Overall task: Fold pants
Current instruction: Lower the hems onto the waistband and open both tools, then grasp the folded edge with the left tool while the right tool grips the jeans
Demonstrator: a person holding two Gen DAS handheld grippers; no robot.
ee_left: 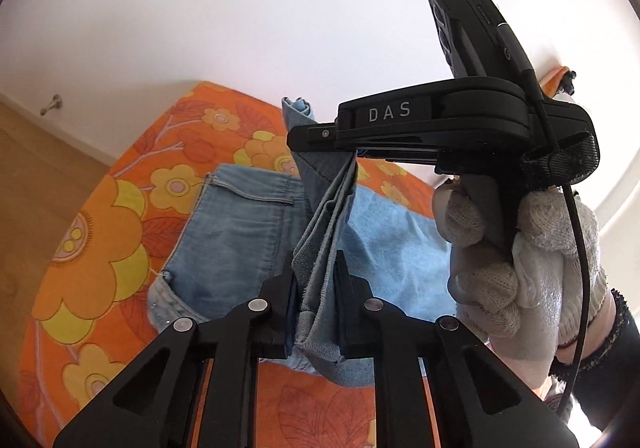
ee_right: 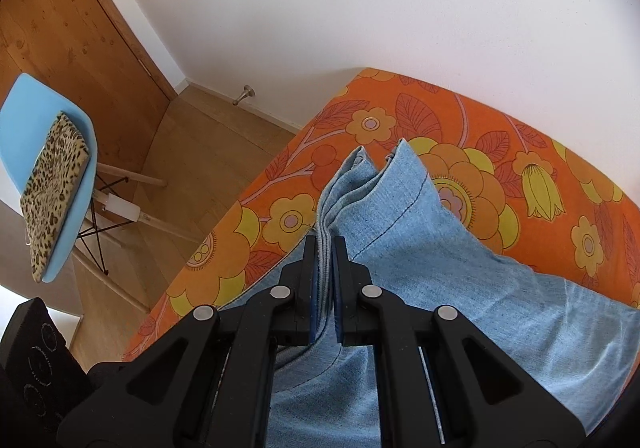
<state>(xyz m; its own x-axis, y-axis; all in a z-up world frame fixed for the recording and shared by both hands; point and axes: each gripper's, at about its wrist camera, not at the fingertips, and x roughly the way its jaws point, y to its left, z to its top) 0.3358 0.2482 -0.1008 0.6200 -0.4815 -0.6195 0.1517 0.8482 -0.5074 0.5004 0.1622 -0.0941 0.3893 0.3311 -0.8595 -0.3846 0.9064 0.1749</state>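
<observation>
Light blue jeans [ee_left: 240, 232] lie on the orange flowered bed [ee_left: 92, 248], waistband and pocket at the left. My left gripper [ee_left: 314, 268] is shut on a bunched fold of the jeans' leg end, lifted above the bed. The right gripper [ee_left: 320, 136] shows in the left wrist view, held by a gloved hand [ee_left: 520, 268], shut on the same raised fold farther along. In the right wrist view my right gripper [ee_right: 324, 248] is shut on stacked denim hem layers [ee_right: 360, 184], with the rest of the jeans [ee_right: 500, 308] draped below over the bed [ee_right: 520, 152].
A white wall runs behind the bed. A wooden floor [ee_right: 208, 168] lies to the left with a blue chair [ee_right: 36, 128] that carries a leopard-print cushion [ee_right: 52, 188], a wooden door [ee_right: 72, 28] and a doorstop [ee_right: 244, 94]. The bed's edge runs diagonally at the left.
</observation>
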